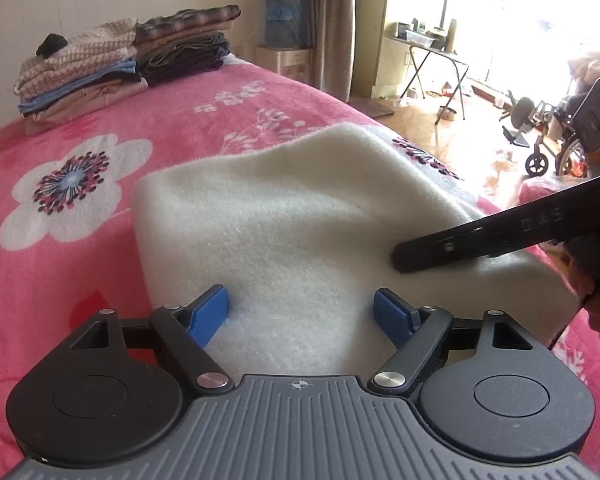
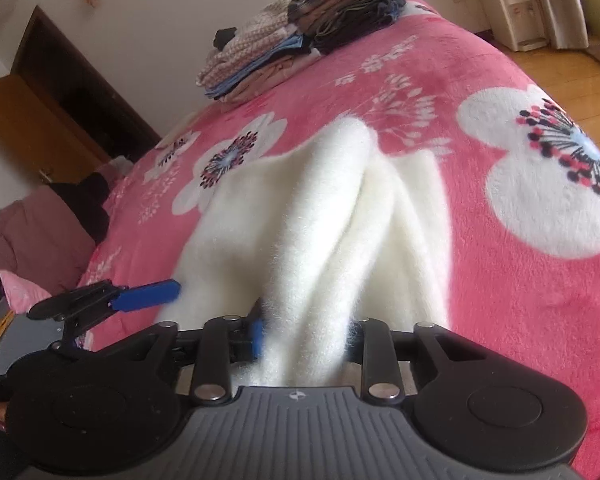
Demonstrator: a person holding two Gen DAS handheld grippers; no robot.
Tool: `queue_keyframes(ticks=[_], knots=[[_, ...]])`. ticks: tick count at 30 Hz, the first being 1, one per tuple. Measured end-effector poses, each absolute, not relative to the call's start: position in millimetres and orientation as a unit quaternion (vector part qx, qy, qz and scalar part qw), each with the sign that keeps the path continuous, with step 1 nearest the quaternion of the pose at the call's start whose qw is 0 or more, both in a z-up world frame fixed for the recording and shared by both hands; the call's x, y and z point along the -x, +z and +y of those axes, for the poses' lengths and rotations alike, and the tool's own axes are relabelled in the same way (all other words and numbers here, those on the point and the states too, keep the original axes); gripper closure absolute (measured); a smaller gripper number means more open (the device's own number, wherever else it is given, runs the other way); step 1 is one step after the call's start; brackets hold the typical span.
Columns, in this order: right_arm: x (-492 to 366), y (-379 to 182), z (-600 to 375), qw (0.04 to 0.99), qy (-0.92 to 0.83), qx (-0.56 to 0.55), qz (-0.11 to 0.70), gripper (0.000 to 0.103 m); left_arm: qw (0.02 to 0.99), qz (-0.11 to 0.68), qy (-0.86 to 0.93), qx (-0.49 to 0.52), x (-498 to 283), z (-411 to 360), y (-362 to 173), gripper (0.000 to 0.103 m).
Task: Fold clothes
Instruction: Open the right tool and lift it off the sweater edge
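Note:
A white fleece garment (image 1: 284, 216) lies folded on the pink flowered blanket (image 1: 80, 232). My left gripper (image 1: 300, 314) hovers over its near edge, open, with the blue pads (image 1: 208, 314) wide apart and only fleece below. The right gripper (image 1: 400, 258) reaches in from the right onto the garment's right side. In the right wrist view a bunched ridge of the fleece (image 2: 320, 240) runs up between the jaws of the right gripper (image 2: 306, 340). One blue pad (image 2: 257, 338) shows beside the fleece; the other is hidden. The jaws stand apart around the fold, loosely.
Two stacks of folded clothes (image 1: 120, 64) sit at the far end of the bed (image 2: 500, 280). Beyond the bed's right edge are a water dispenser (image 1: 286, 16), a folding table (image 1: 432, 48) and a wheelchair (image 1: 540, 140). Maroon clothing (image 2: 40, 232) lies at the left.

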State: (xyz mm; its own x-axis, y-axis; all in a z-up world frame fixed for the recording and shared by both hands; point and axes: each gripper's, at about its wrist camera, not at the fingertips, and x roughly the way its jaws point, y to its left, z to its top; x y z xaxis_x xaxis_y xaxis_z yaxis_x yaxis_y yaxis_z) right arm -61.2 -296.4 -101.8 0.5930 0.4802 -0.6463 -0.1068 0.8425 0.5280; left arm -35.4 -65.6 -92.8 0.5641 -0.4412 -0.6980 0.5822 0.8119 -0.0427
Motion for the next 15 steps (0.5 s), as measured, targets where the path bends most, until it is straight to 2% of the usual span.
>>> queue_keyframes(ticks=[2,5,7,9,11,15], knots=[[63.2,-97.3,-301.3,0.864,0.163,-0.221,0.421,0.052,0.88,0.365,-0.289,-0.095,35.8,-65.9,-92.7,0.022],[70.0,-91.2,-313.0,0.867,0.15,-0.218,0.423,0.033,0.881,0.364,-0.287,-0.092,36.5,-66.4,-92.6,0.021],[72.6,-97.1,-323.4,0.854,0.16,-0.251,0.426,0.031,0.882,0.364,-0.286,-0.09,36.9,-66.7,-92.5,0.02],[75.1,-103.5,-333.9,0.84,0.171,-0.285,0.429,0.022,0.883,0.364,-0.284,-0.088,37.4,-67.0,-92.4,0.02],[76.5,-114.0,-347.4,0.82,0.179,-0.345,0.419,0.019,0.883,0.364,-0.283,-0.085,36.8,-66.5,-92.1,0.02],[80.8,-135.8,-374.3,0.763,0.197,-0.484,0.381,0.004,0.883,0.367,-0.284,-0.074,34.8,-63.9,-91.3,0.02]])
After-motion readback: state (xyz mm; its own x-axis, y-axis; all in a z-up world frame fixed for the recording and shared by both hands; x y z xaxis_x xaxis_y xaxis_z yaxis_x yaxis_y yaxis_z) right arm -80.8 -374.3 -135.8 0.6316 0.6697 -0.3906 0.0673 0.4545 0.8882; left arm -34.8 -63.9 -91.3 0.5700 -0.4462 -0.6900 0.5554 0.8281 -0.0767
